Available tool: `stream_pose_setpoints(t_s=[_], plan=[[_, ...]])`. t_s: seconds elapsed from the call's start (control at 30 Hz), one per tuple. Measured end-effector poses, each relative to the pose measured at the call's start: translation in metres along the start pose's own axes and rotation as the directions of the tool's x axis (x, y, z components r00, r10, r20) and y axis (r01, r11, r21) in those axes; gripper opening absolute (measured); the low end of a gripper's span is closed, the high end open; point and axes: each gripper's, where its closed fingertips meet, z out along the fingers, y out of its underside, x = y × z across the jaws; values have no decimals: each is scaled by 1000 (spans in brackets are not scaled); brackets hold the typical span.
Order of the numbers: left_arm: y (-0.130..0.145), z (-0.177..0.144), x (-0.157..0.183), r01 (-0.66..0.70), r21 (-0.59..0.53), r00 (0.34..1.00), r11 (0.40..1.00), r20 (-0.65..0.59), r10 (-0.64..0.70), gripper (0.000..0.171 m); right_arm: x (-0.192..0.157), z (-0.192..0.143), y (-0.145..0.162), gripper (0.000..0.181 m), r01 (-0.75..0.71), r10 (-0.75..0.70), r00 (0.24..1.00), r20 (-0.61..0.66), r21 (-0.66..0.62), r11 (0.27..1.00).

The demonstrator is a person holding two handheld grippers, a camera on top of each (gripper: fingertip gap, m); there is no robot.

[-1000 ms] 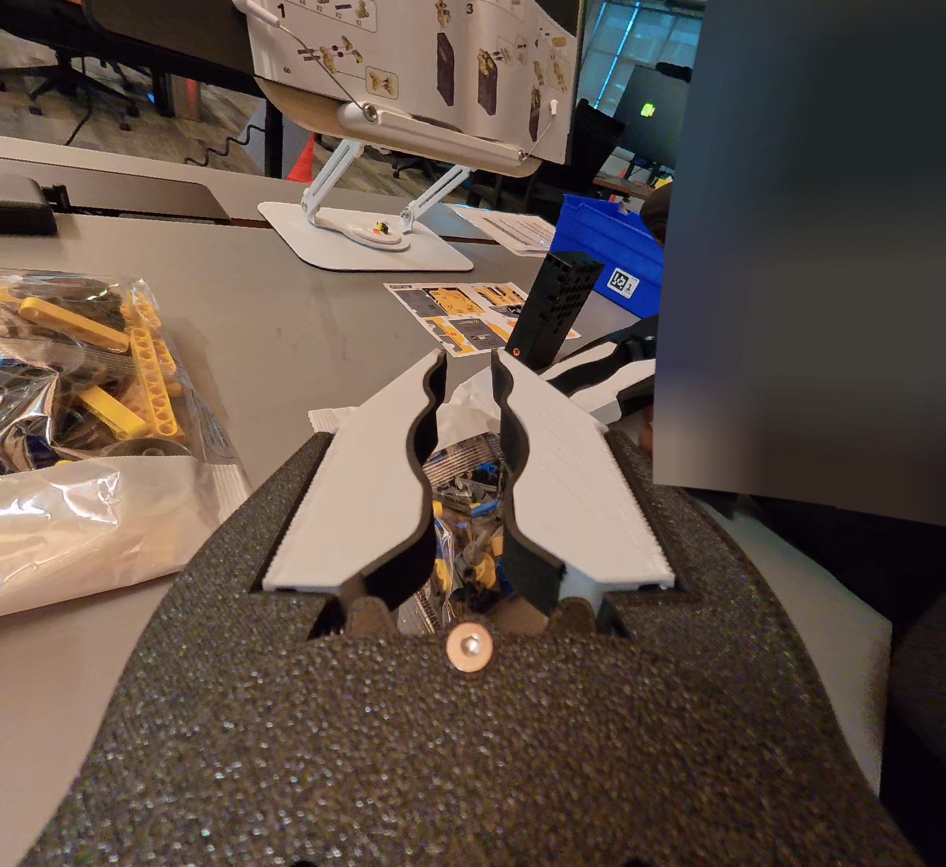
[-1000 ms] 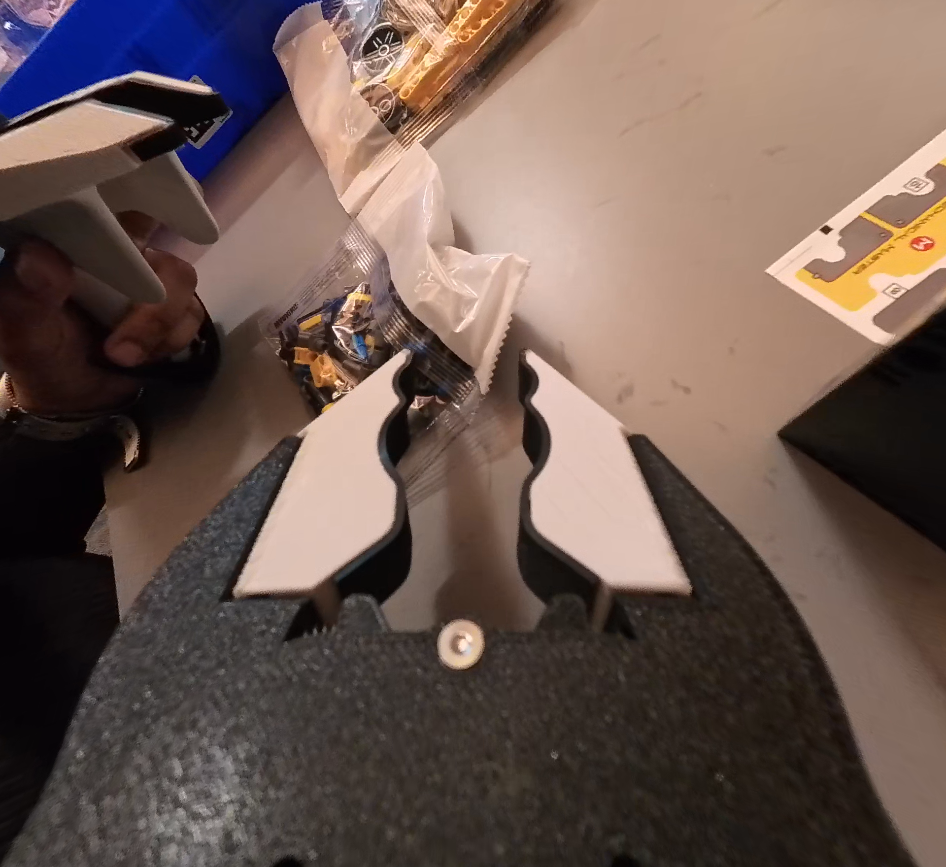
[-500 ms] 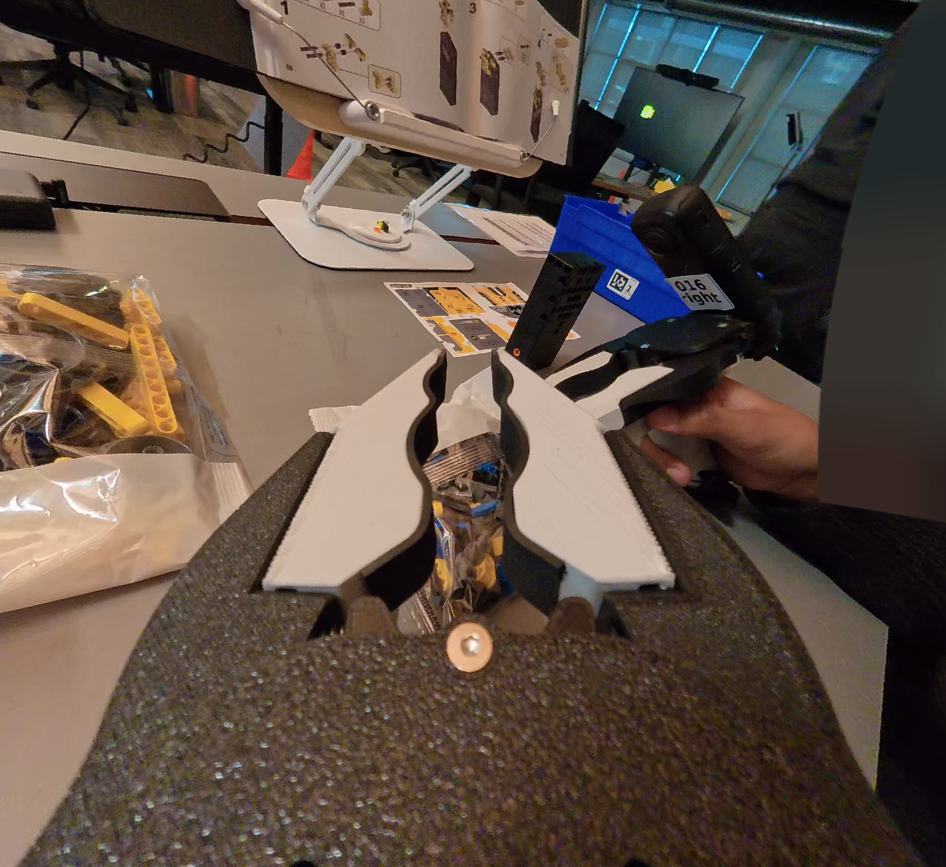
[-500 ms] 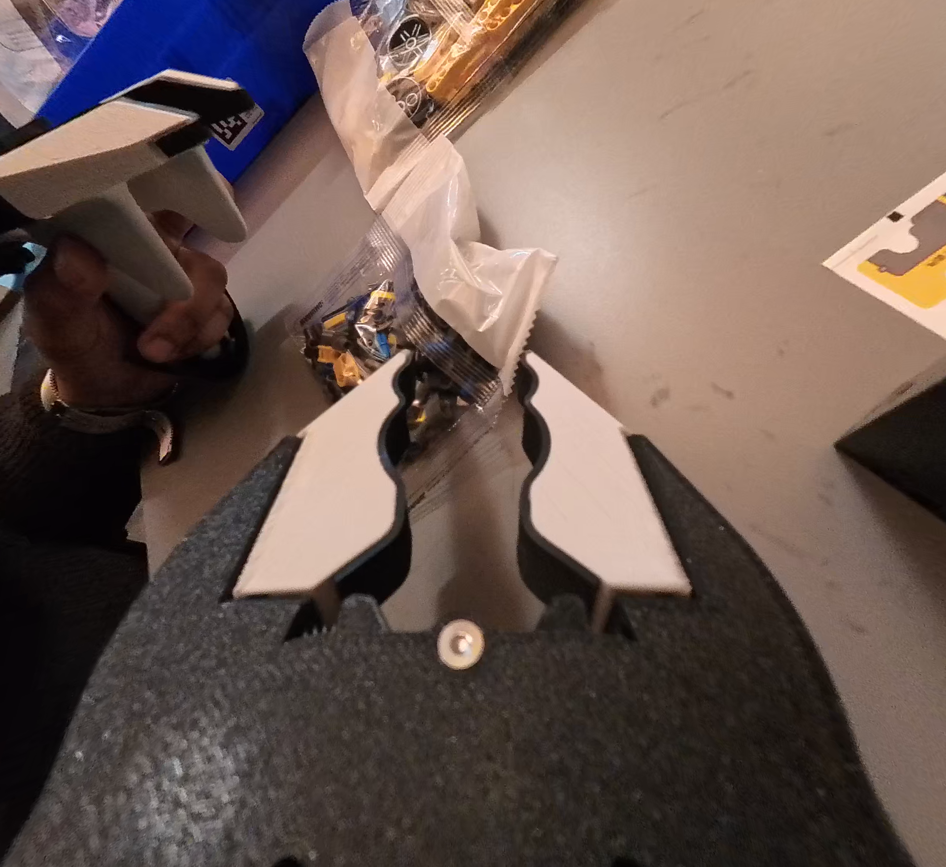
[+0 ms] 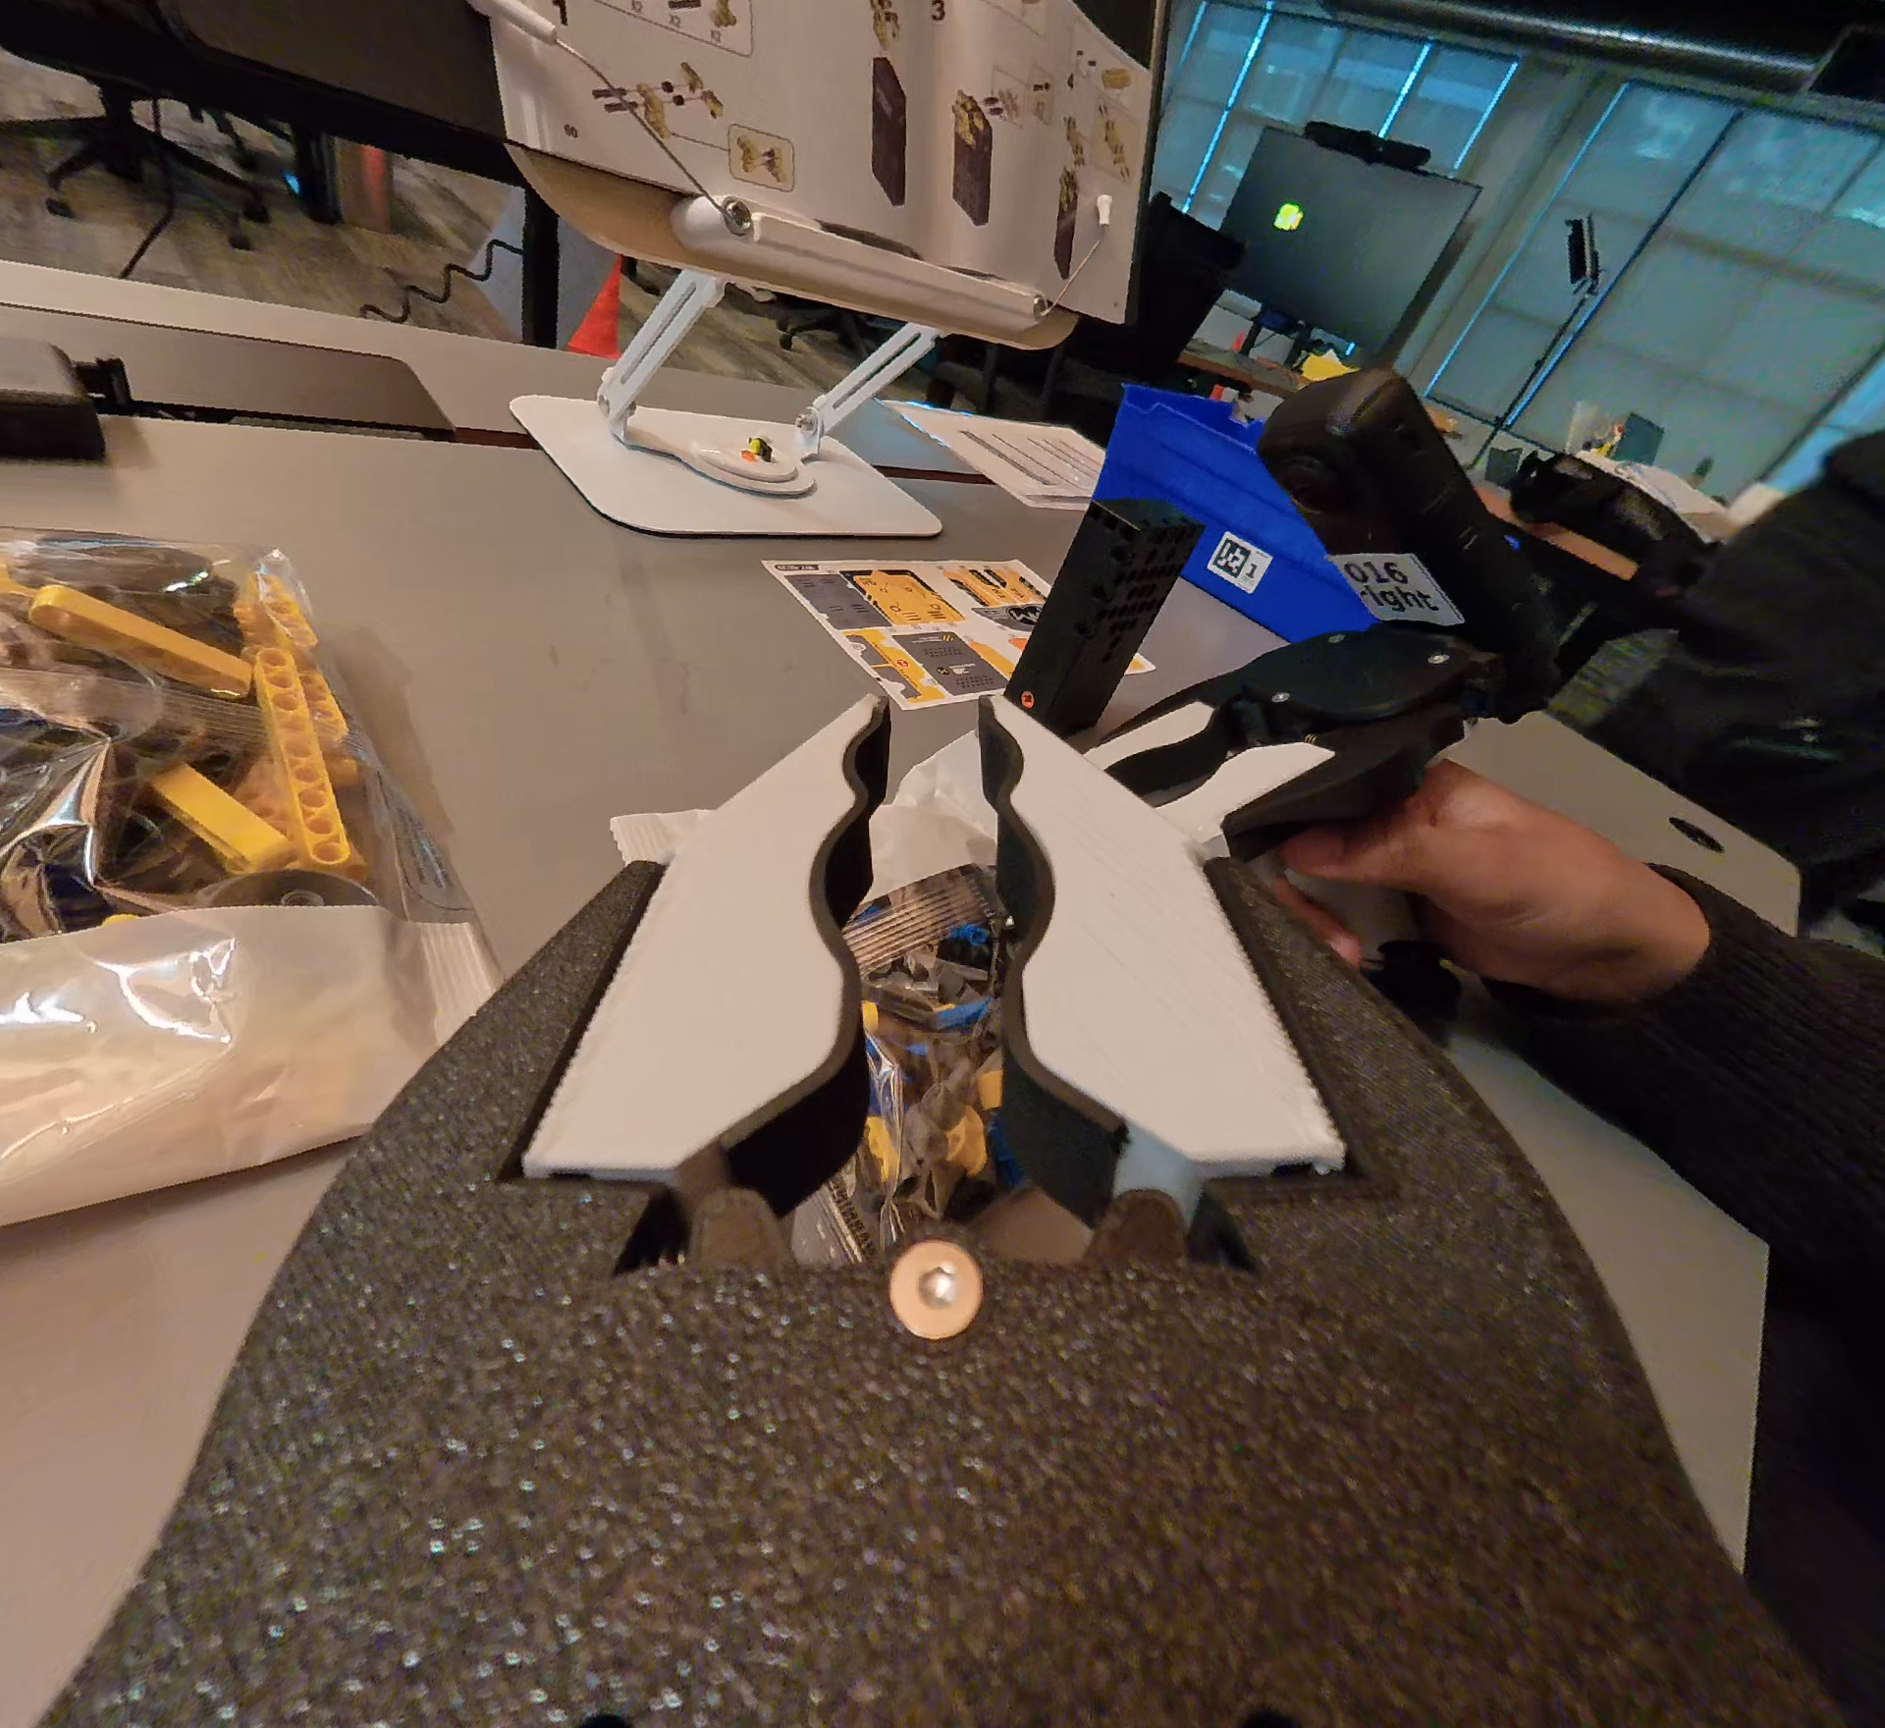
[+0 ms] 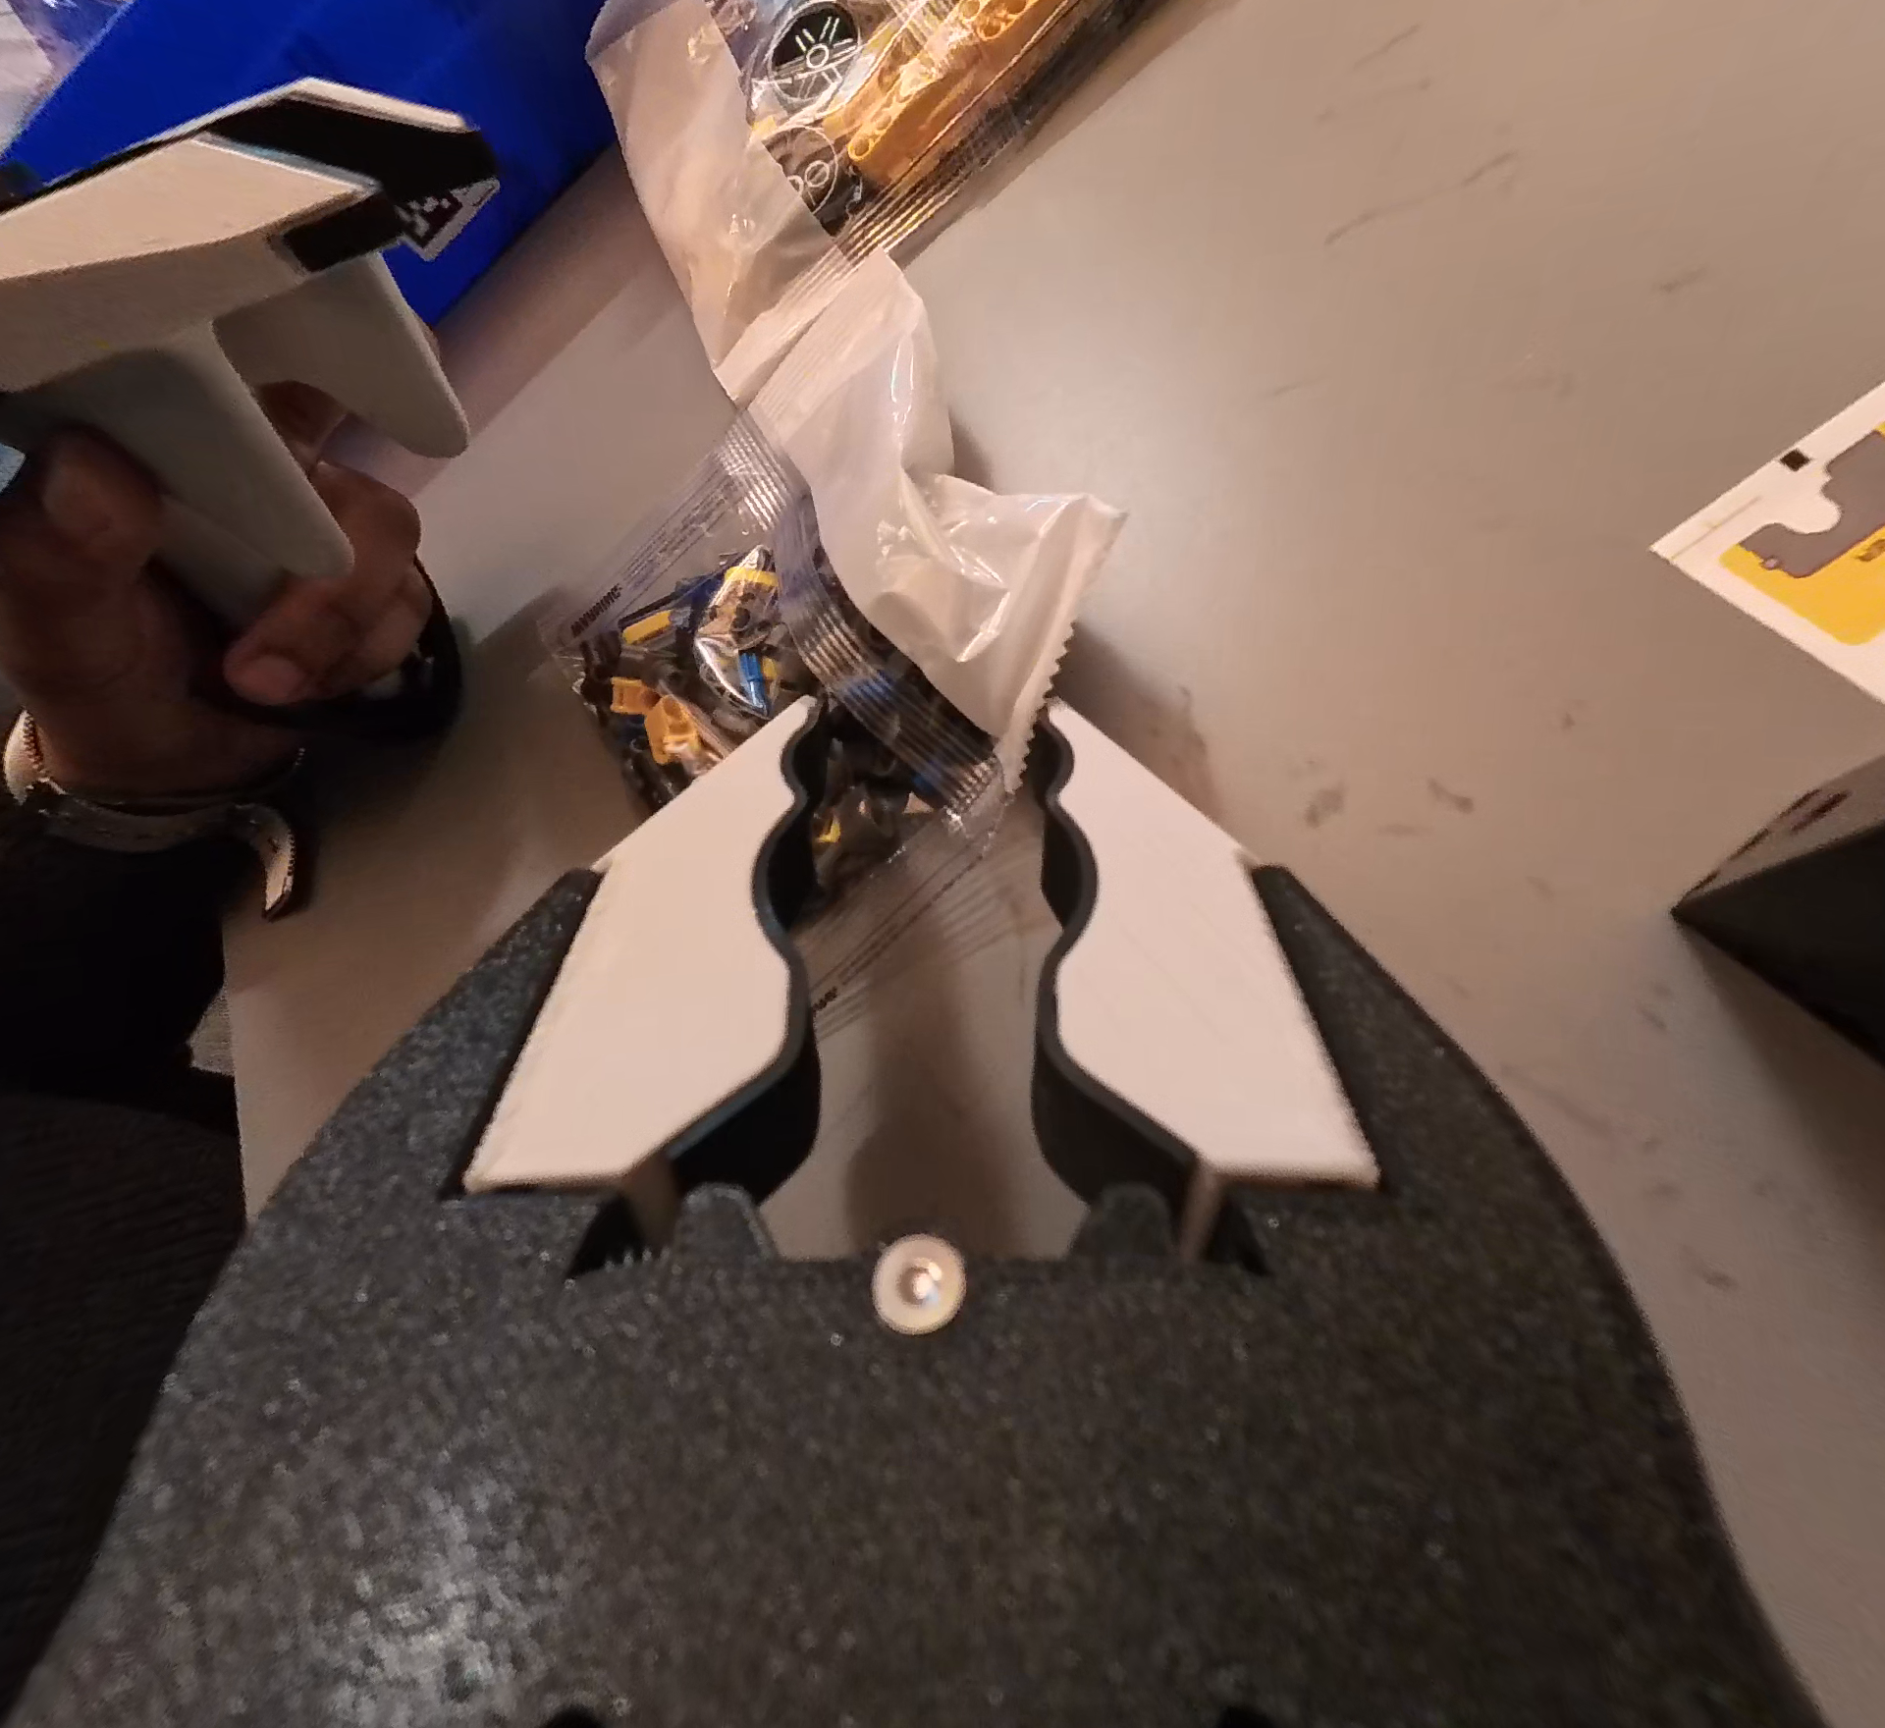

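Note:
A small clear bag of blue, yellow and grey pieces [image 6: 704, 659] lies on the grey table [image 6: 1428, 251]. My right gripper [image 6: 933, 720] is open, low over the table, its tips on either side of the bag's sealed edge. The bag also shows below my left gripper [image 5: 933, 720], between its fingers [image 5: 928, 1047]. The left jaws stand a narrow gap apart and hold nothing. The left gripper, seen in the right wrist view [image 6: 428, 180], hovers above the table in a hand. The right gripper shows in the left wrist view [image 5: 1173, 751].
A large bag of yellow beams [image 5: 204, 761] with a white paper end [image 6: 847, 414] lies by the small bag. A black block [image 5: 1107, 628] stands by a sticker sheet [image 5: 918, 618]. Behind are a booklet on a white stand [image 5: 816, 47] and a blue bin [image 5: 1224, 496]. Some 11 cm of space lies between my two pairs of fingers.
My right gripper has moved forward, so the small bag's edge now lies between its tips. My left gripper has stayed in place with the same narrow gap.

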Motion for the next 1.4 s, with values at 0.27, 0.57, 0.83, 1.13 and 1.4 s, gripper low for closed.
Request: stream_pose_setpoints(t_s=[0.27, 0.57, 0.83, 1.13, 1.4], plan=[[0, 0, 0, 2, 0, 1000, 1000, -1, -2, 16, 0, 0, 0, 39, 0, 0, 1000, 5, -1, 1000], [1, 1, 1, -15, -6, 1000, 1000, 2, 15, 16, -1, 1, 1, 40, 19, -19, 1000, 11, -9, 1000], [1, 1, 1, -12, -8, 1000, 1000, 2, 12, 16, -3, 1, 1, 40, 15, -15, 1000, 26, -9, 1000], [1, 1, 1, -8, -5, 1000, 1000, 1, 8, 16, -10, 3, 1, 24, 68, -67, 997, 45, -12, 998], [-3, -2, 2, -17, 21, 1000, 1000, 0, 17, 16, -28, -28, -61, 6, 70, -87, 995, 56, 259, 963]])
